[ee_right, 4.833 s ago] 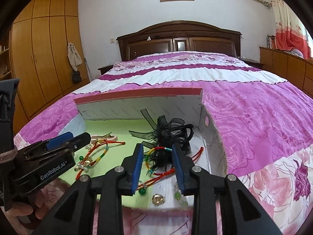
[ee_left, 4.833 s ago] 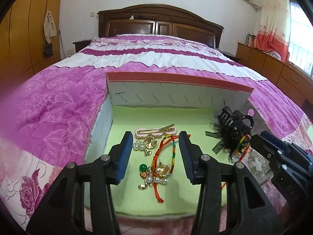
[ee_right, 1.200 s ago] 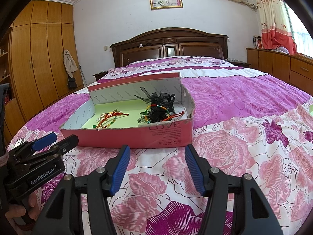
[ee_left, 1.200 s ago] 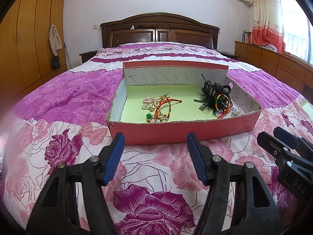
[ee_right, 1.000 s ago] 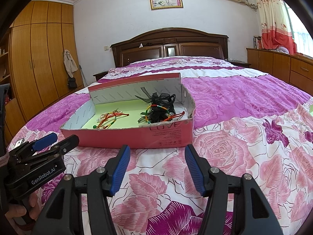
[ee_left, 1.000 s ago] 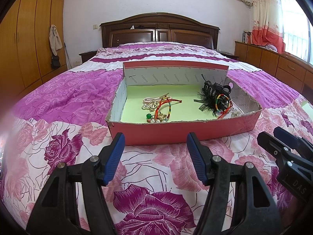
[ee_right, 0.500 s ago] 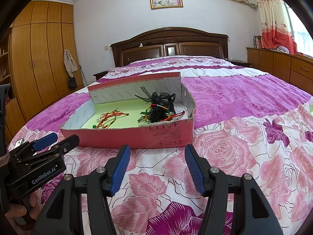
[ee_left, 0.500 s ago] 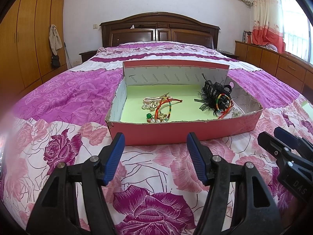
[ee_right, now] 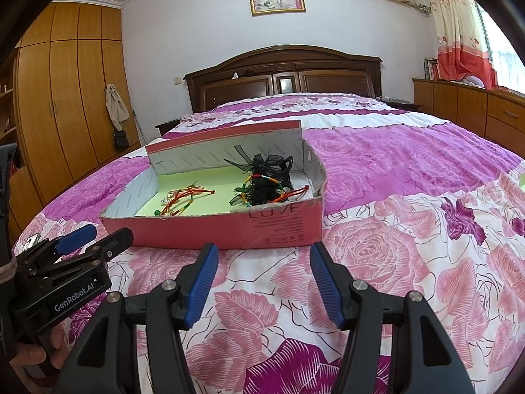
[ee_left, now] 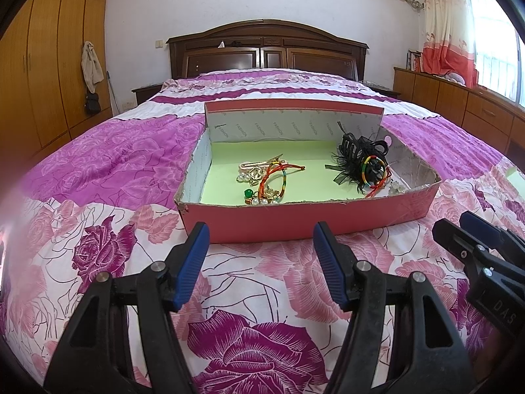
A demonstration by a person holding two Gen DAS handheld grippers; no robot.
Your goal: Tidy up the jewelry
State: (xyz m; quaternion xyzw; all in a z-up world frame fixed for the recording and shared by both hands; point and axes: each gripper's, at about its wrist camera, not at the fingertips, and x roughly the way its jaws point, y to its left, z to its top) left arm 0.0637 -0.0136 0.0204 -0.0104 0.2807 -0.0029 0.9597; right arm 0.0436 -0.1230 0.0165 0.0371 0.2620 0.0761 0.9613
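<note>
Two sets of blue-padded black tongs, the left tongs [ee_left: 261,243] and right tongs [ee_right: 264,264], hover spread and empty over a rose-print purple bedspread [ee_left: 108,170]. Beyond them sits one shallow pink cardboard box [ee_left: 295,221], long axis running left to right, lined in green. Inside lie two clusters: red-and-green cord bracelets with pearl charms [ee_left: 267,182] at centre, a black feathered hair claw [ee_left: 359,161] at right.

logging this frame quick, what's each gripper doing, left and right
left gripper: open, holding nothing, short of the pink box.
right gripper: open, holding nothing, over the bedspread.
</note>
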